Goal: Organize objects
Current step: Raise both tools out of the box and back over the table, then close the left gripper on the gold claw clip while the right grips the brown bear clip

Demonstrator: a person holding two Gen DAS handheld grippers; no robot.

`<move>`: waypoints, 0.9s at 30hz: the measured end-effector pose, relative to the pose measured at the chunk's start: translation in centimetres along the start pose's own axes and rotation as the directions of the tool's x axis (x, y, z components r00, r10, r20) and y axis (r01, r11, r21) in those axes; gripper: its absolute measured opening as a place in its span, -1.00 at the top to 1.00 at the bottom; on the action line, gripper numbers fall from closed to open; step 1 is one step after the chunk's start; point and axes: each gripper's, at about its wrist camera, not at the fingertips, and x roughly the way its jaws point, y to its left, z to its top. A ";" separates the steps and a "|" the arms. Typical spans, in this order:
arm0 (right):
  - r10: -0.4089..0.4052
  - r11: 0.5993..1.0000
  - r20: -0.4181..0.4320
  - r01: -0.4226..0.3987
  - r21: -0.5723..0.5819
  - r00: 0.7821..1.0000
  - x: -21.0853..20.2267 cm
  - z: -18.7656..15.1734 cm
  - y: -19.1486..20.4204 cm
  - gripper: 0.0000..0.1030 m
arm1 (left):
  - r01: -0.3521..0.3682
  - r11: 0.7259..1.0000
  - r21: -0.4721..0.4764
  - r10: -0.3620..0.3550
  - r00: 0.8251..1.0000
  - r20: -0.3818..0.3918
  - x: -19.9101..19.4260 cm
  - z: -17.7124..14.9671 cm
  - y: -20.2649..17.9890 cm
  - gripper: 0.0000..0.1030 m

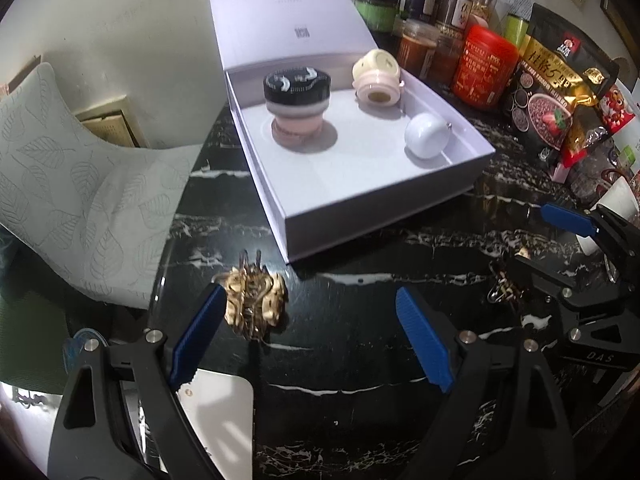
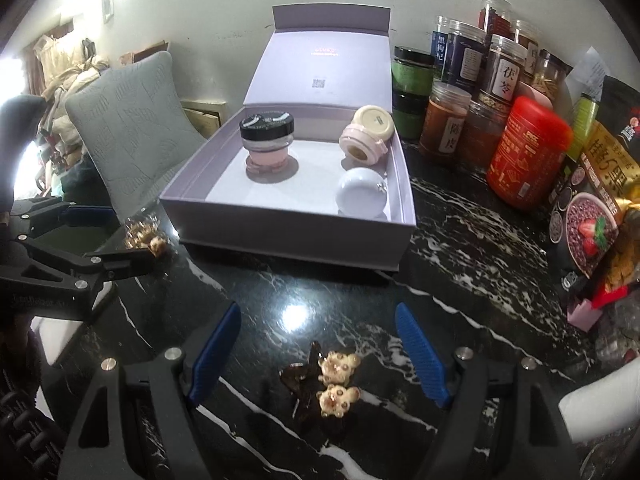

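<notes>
The open box stands mid-desk toward the back edge, already holding a black-lidded jar, a pink jar and a white ball. Two hair clips wait at the front edge: a gold one and a bear one. Pick-up is the step in hand; next, each gripper must settle around its clip and close. The left gripper and the right gripper both have their fingers wide apart, holding nothing.

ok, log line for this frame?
left tool: open, by gold clip | right tool: open, over bear clips | box: open, three items | nothing held
</notes>
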 end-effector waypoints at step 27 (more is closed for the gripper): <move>-0.009 0.994 0.002 0.008 0.111 1.000 1.5 -4.7 -1.7 -0.58 | -0.055 0.997 -0.050 0.054 0.998 -0.024 4.3 -1.5 1.2 -0.68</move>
